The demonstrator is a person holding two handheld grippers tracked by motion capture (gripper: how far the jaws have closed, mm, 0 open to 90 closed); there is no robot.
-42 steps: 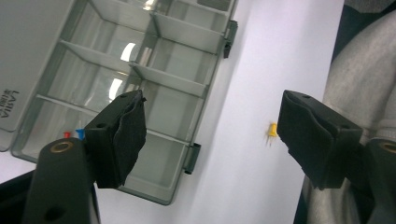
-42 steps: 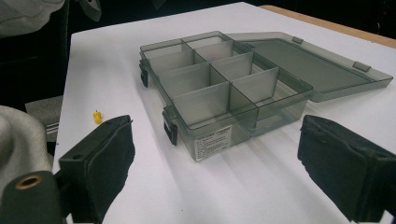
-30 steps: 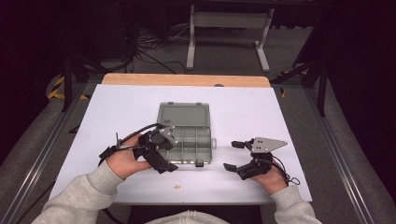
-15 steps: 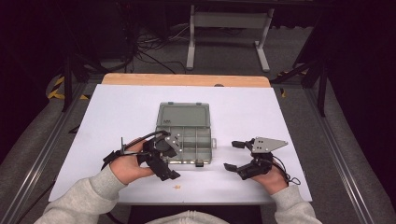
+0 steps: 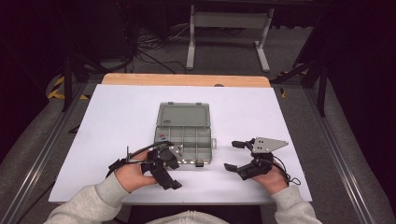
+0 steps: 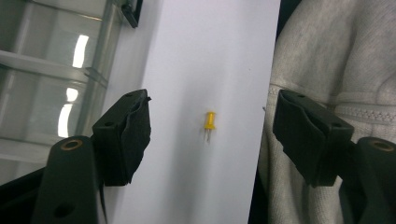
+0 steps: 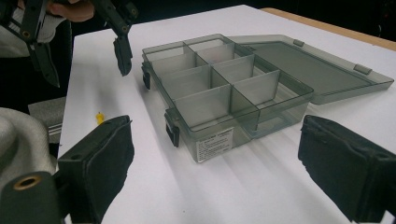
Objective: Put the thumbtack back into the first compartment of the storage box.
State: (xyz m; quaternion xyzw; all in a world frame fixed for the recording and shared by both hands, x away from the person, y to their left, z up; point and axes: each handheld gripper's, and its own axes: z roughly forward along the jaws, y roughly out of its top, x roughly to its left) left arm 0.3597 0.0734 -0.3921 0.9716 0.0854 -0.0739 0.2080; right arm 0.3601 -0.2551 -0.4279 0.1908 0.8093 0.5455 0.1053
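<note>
Left hand-held gripper [image 6: 210, 135], jaws spread, frames yellow pin [image 6: 209, 122] on tabletop [image 6: 210, 56]; box [image 7: 224, 88] empty, pickup pending.

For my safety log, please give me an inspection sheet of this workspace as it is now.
Surface: white table, wooden far edge.
Job's things: yellow pin lying near the table's front edge; open compartment box, lid flat behind it.
Clutter: nothing seen.
Grippers: left gripper open above the pin; right gripper open, right of the box.
Cables: a cable loops from the left gripper.
Surroundings: dark floor, metal stand behind.
</note>
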